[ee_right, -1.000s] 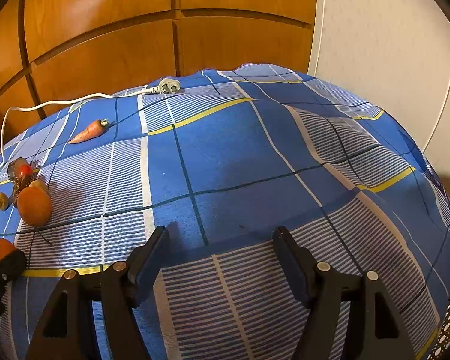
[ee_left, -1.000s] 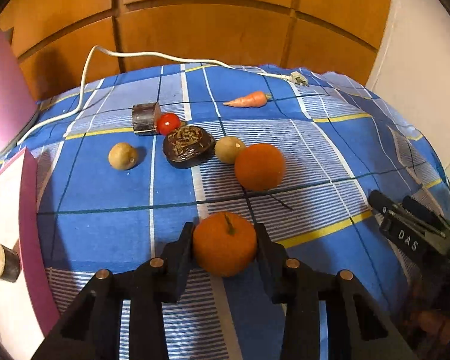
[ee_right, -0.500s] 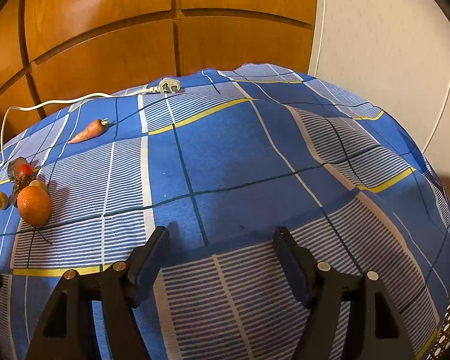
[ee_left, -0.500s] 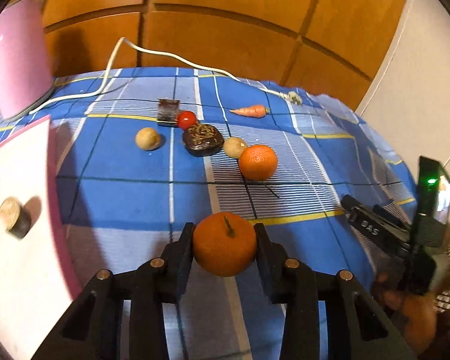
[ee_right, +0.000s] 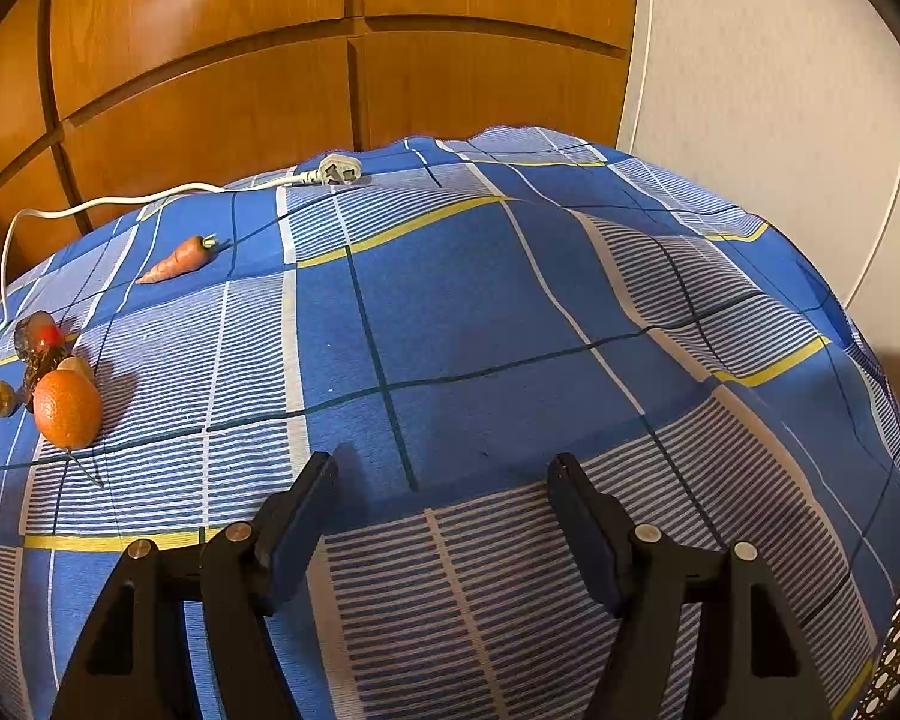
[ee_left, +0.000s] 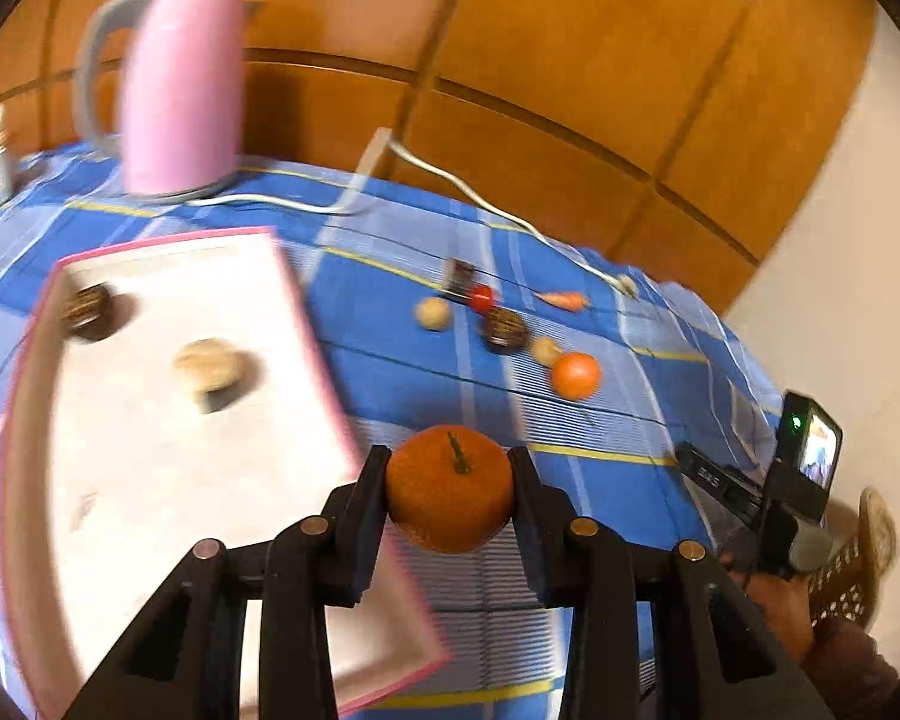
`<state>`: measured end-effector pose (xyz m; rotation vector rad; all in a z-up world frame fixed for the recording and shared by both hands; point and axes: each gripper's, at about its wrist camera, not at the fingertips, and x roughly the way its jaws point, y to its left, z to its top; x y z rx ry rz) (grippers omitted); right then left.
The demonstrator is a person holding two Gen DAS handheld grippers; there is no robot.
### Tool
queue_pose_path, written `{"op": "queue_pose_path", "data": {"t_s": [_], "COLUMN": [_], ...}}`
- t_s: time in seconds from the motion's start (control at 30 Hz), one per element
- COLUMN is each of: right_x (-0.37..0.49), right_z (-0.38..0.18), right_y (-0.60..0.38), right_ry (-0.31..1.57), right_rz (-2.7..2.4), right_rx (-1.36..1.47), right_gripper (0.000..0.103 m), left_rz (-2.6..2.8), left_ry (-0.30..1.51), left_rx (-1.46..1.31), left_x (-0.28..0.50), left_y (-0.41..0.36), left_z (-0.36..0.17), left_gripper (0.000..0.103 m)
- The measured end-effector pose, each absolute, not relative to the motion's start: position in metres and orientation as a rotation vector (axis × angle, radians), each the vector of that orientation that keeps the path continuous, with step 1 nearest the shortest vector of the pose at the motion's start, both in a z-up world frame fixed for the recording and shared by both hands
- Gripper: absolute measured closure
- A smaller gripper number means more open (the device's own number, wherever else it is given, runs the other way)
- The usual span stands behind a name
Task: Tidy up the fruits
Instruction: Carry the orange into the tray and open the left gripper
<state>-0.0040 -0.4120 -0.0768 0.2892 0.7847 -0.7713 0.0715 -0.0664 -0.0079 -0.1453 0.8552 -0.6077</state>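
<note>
My left gripper [ee_left: 450, 468] is shut on an orange tangerine [ee_left: 449, 489], held above the near right edge of a white tray with a pink rim [ee_left: 306, 312]. Two round brownish items [ee_left: 207, 366] lie in the tray. Farther right on the blue checked cloth sit a second tangerine [ee_left: 576, 375], two pale round fruits [ee_left: 432, 313], a dark brown lump [ee_left: 503, 329], a small red tomato [ee_left: 481, 298] and a carrot [ee_left: 564, 299]. My right gripper [ee_right: 444, 480] hangs open over bare cloth, with that tangerine [ee_right: 66, 408] and the carrot [ee_right: 177, 259] far to its left.
A pink kettle [ee_left: 177, 90] stands at the back left behind the tray, its white cord [ee_left: 462, 192] trailing to a plug [ee_right: 339, 170]. Wooden panels rise behind the table. The other hand-held gripper [ee_left: 756, 492] shows at the right edge of the left wrist view.
My left gripper has lifted the tangerine and swung left, bringing the tray and kettle into view and leaving the fruit cluster farther off. The right gripper has stayed still.
</note>
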Motion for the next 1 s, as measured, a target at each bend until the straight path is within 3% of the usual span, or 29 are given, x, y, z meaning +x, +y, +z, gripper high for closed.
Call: {"op": "queue_pose_path", "data": {"t_s": [0.4, 1.0], "right_x": [-0.003, -0.001], "right_z": [-0.076, -0.076], "right_y": [-0.413, -0.412], "right_ry": [0.799, 0.813], "right_rz": [-0.768, -0.772], "right_rx": [0.281, 0.27], "right_gripper": [0.03, 0.03], "left_rz": [-0.281, -0.189], "left_ry": [0.871, 0.81], "left_rx": [-0.272, -0.297], "left_x": [0.08, 0.084], "left_y": [0.049, 0.053], "left_z": [-0.038, -0.056], "left_gripper": [0.064, 0.063]}}
